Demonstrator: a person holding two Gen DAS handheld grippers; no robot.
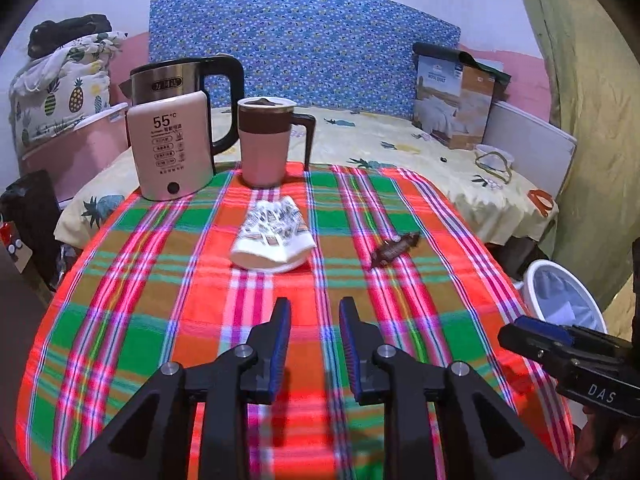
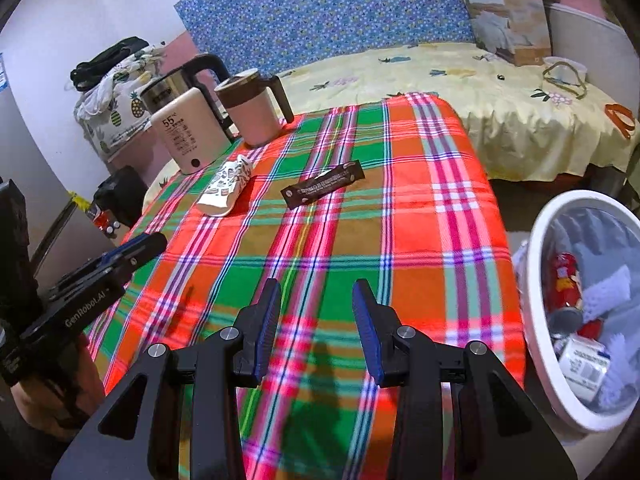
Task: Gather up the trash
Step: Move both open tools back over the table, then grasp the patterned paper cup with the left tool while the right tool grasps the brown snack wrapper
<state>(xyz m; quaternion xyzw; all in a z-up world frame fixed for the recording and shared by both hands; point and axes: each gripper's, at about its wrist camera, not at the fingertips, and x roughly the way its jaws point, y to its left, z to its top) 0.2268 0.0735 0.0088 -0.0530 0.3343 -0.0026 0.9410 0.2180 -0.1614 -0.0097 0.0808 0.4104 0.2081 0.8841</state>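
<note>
A crushed white paper cup [image 1: 272,240] with a printed pattern lies on its side on the plaid tablecloth [image 1: 160,300]; it also shows in the right wrist view [image 2: 226,190]. A dark brown sachet wrapper [image 1: 394,250] lies to its right, flat in the right wrist view [image 2: 322,188]. My left gripper [image 1: 315,312] is open and empty, above the cloth short of the cup. My right gripper [image 2: 316,296] is open and empty, near the table's front edge, short of the wrapper. A white bin [image 2: 536,280] with a liner stands right of the table, holding a red can [image 2: 566,280] and paper scraps.
A pink kettle [image 1: 172,148] and a pink lidded mug [image 1: 266,140] stand at the table's far left. Behind is a bed with a yellow sheet [image 1: 400,136], a cardboard box [image 1: 456,96] and a blue patterned headboard [image 1: 304,40]. The bin [image 1: 560,296] stands off the table's right edge.
</note>
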